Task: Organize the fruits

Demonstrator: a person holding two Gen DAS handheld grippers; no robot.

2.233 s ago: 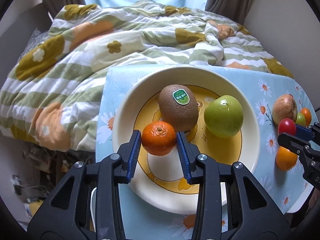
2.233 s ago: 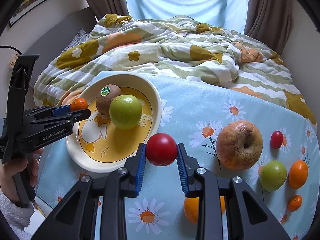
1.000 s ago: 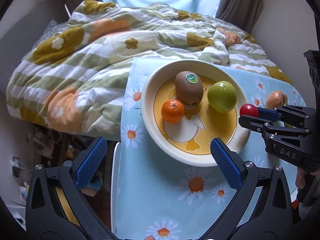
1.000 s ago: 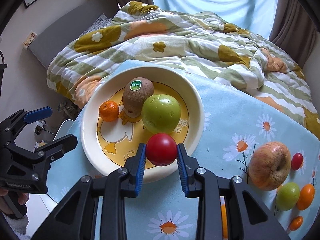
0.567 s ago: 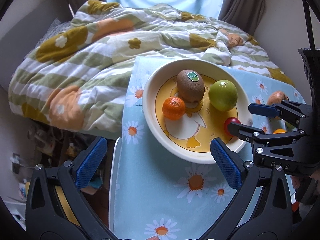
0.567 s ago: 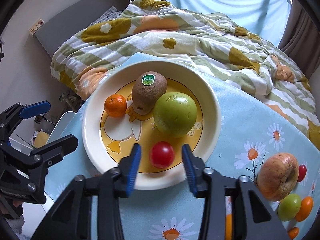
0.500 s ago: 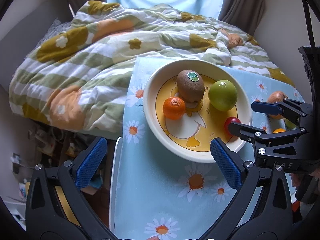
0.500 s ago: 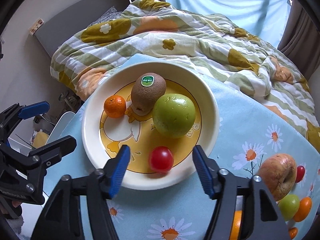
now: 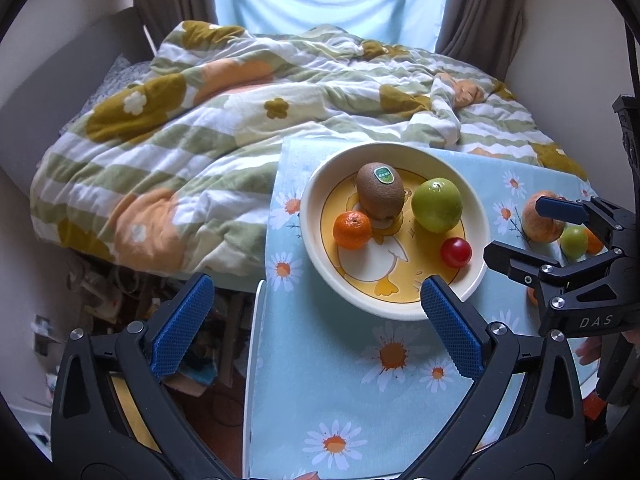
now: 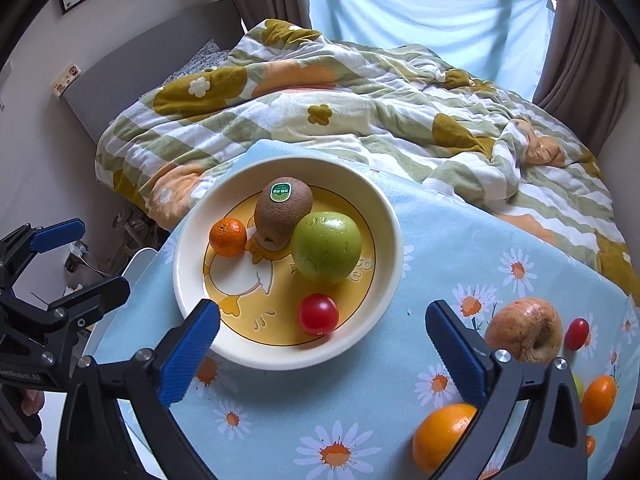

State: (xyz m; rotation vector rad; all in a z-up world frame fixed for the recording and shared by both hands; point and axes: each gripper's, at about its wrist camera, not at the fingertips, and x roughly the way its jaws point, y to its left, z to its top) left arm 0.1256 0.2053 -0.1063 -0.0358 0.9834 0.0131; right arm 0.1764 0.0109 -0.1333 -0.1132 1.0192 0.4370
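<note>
A cream plate (image 10: 390,232) with a yellow duck print holds a kiwi (image 10: 283,209), a small mandarin (image 10: 227,237), a green apple (image 10: 326,247) and a red tomato (image 10: 317,314). The plate (image 9: 316,184) also shows in the left wrist view with the tomato (image 9: 455,252). My right gripper (image 10: 322,344) is open and empty, just in front of the plate near the tomato. My left gripper (image 9: 316,308) is open and empty, pulled back from the plate's near-left edge. Loose fruit lies right of the plate: a blemished apple (image 10: 524,330), a cherry tomato (image 10: 576,334), an orange (image 10: 440,436), another orange (image 10: 598,399).
The table carries a light-blue daisy cloth (image 10: 472,248). A rumpled flowered quilt (image 10: 340,92) lies on the bed behind it. The table's left edge (image 9: 250,360) drops to a cluttered floor. The right gripper body (image 9: 568,276) shows at the right of the left wrist view.
My right gripper opened, left the red tomato on the plate and pulled back. Earlier my left gripper let go of the mandarin on the plate and drew back.
</note>
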